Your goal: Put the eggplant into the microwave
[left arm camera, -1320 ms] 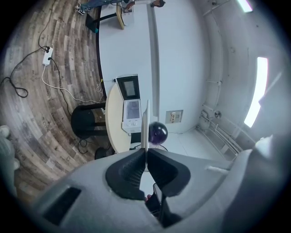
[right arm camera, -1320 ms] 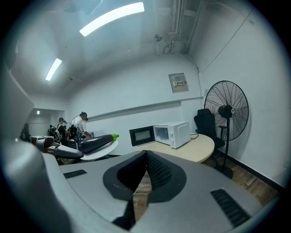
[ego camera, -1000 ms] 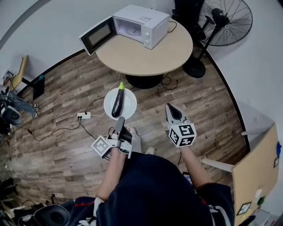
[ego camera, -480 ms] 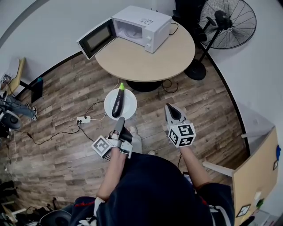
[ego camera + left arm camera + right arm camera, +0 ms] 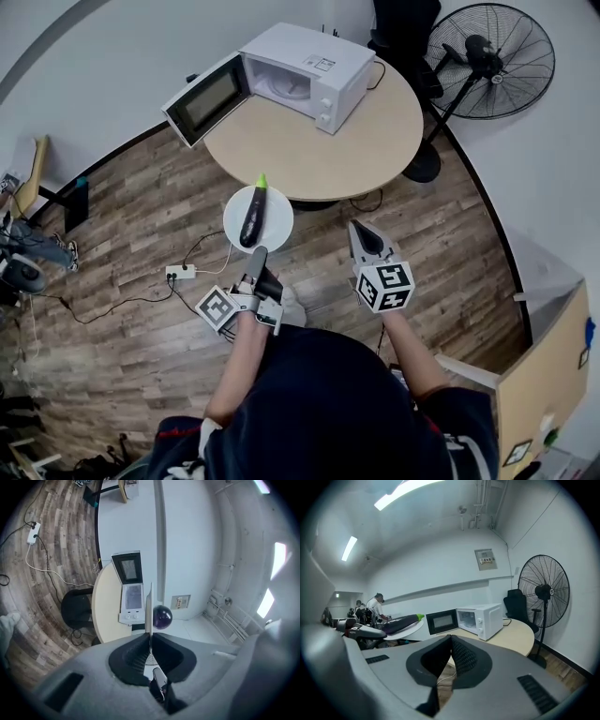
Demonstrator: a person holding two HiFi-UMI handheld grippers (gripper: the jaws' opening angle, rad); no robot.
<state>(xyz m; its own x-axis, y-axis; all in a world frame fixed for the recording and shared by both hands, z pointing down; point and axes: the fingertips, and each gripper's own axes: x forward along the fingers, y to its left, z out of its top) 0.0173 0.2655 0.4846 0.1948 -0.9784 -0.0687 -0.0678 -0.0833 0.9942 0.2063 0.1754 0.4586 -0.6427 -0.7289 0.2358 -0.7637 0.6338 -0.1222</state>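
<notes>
- My left hand-held gripper (image 5: 255, 255) is closed on the near rim of a white plate (image 5: 277, 231); in the left gripper view the rim runs as a thin edge straight between the jaws.
- The eggplant (image 5: 252, 214) lies lengthwise on that plate, its green stem end pointing away from me toward the tabletop (image 5: 319, 155).
- The plate is carried in the air over the wooden floor (image 5: 122, 225), with its far edge at the near edge of the round tabletop.
- My right hand-held gripper (image 5: 362, 231) is closed and empty, with its jaws together. It is held beside the plate, apart from it, and points toward the tabletop.
- The white microwave (image 5: 309, 66) stands on the far side of the tabletop, its door (image 5: 208, 97) swung wide open to the left and the cavity visible.
- A black standing fan (image 5: 495, 62) is on the floor to the right of the tabletop.
- A white power strip (image 5: 178, 272) with cables lies on the floor to my left.
</notes>
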